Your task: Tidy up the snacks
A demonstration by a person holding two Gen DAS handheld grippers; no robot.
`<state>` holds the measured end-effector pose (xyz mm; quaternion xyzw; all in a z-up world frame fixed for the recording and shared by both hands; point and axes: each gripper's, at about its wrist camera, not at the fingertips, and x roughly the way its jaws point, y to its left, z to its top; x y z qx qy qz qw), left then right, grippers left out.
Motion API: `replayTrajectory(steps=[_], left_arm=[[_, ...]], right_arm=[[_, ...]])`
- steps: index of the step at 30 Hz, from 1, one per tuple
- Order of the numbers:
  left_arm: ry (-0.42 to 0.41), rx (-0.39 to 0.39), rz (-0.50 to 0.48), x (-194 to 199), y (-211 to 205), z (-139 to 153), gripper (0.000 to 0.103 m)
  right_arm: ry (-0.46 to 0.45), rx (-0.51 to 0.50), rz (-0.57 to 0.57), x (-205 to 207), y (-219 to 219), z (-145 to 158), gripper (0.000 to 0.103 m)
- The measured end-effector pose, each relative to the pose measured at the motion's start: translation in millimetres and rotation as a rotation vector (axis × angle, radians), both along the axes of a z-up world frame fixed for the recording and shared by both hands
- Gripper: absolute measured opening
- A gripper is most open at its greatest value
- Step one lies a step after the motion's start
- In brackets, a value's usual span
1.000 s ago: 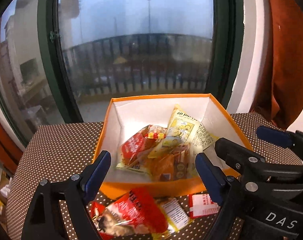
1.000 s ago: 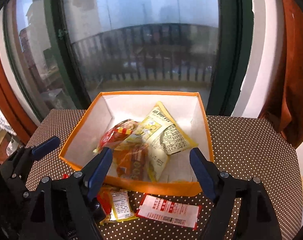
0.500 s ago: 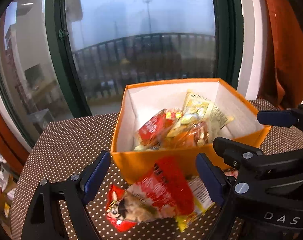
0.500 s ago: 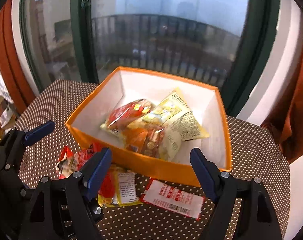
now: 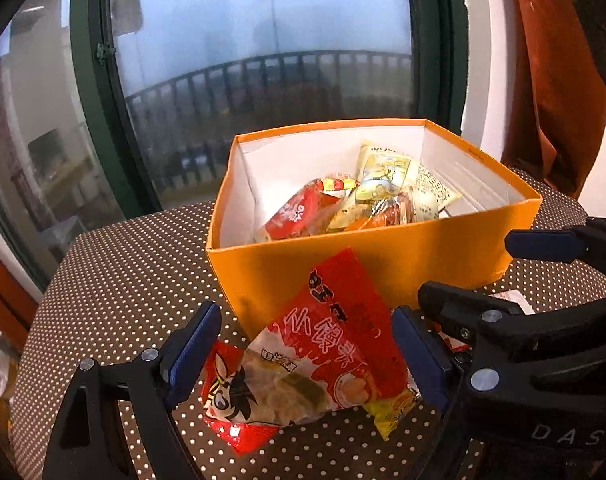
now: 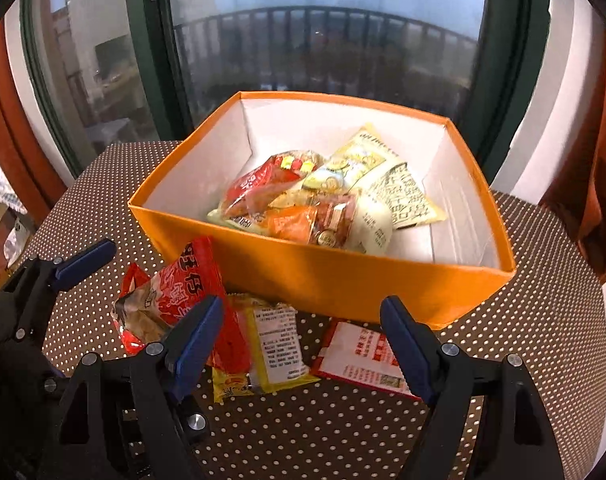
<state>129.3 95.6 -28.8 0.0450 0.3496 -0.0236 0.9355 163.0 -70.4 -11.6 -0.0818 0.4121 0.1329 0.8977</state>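
Observation:
An orange box (image 5: 383,260) (image 6: 343,280) with white inside holds several snack packets (image 5: 363,204) (image 6: 315,200). On the table in front of it lie a big red snack bag (image 5: 319,352) (image 6: 175,300), a yellow packet (image 6: 271,344) (image 5: 391,410) and a red-and-white packet (image 6: 363,356). My left gripper (image 5: 307,356) is open, its jaws either side of the red bag, just above it. My right gripper (image 6: 303,344) is open over the yellow packet. The right gripper's fingers show in the left wrist view (image 5: 543,244).
The table has a brown cloth with white dots (image 5: 123,272) (image 6: 543,360). A big window with a dark green frame (image 5: 103,120) stands behind the box. An orange-brown curtain (image 5: 551,80) hangs at the right. Clutter lies beyond the table's left edge (image 6: 3,208).
Both grippers have come down and back toward the packets in front of the box. The left gripper now straddles the red bag. Both jaws stay open.

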Motion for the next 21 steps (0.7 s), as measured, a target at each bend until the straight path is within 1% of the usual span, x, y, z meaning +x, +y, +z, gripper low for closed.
replayTrajectory(steps=[1, 3, 5, 7, 10, 12, 14, 18, 21], left_arm=[[-0.018, 0.007, -0.009, -0.8, 0.7, -3.3, 0.088], [-0.012, 0.022, -0.01, 0.5, 0.9, -8.6, 0.088], [0.008, 0.017, -0.019, 4.1, 1.4, -15.4, 0.089], [0.048, 0.0, -0.029, 11.1, 2.8, -26.3, 0.089], [0.085, -0.014, -0.033, 14.4, 3.6, -37.1, 0.089], [0.089, -0.003, -0.035, 15.2, 3.3, -40.9, 0.092], [0.089, 0.01, -0.021, 17.3, 3.4, -45.5, 0.1], [0.122, 0.006, -0.026, 23.5, 3.5, -56.4, 0.101], [0.126, -0.003, -0.029, 25.6, 3.0, -60.2, 0.101]], right_arm=[[0.001, 0.009, 0.002, 0.1, 0.6, -2.7, 0.083], [0.004, 0.017, 0.007, 1.8, 2.7, -8.0, 0.083], [0.01, 0.013, 0.007, 4.0, 5.0, -14.9, 0.083], [0.017, 0.005, 0.001, 7.0, 6.6, -20.7, 0.083], [0.047, -0.001, 0.001, 12.4, 8.0, -32.3, 0.083], [0.055, 0.001, 0.005, 14.6, 7.7, -38.1, 0.083], [0.057, 0.003, 0.007, 16.5, 7.1, -42.1, 0.083], [0.071, -0.009, -0.003, 22.1, 7.4, -50.9, 0.083], [0.086, -0.002, -0.01, 25.4, 5.3, -57.0, 0.083]])
